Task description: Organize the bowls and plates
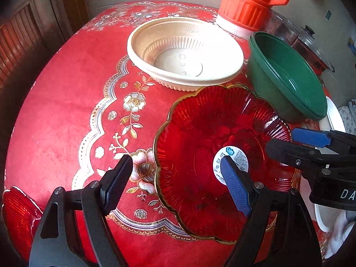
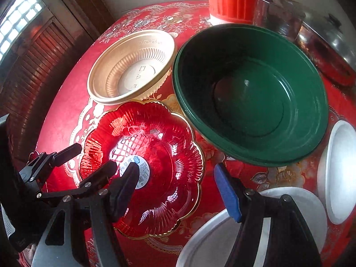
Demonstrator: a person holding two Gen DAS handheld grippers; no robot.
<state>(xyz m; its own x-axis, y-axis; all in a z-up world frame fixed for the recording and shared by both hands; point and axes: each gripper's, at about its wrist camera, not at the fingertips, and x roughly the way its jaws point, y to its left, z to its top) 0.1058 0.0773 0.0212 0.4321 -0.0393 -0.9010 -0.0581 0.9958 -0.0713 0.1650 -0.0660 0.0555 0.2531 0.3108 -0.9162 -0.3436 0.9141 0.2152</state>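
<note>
I read "DA" in white letters on the right gripper (image 1: 311,142) body. The round sticker (image 1: 231,158) on the red plate (image 1: 211,155) is too small for me to read.

Red floral tbl (image 1: 66,115), red plate (image 1: 211,138), beige bowl (image 1: 184,51), green bowl (image 2: 251,93), white plates (image 2: 340,169)

1. A red tablecloth (image 1: 66,115) with gold and silver flower patterns covers the round table.
2. An orange and white thermos jug (image 1: 249,2) with a handle stands upright at the far edge of the tablecloth.
3. Just beside the thermos jug, to its right, sits a pot under a glass lid (image 2: 327,37) with a dark knob.
4. Left of the tablecloth, dark wooden louvred shutters (image 2: 37,62) fill the background.
</note>
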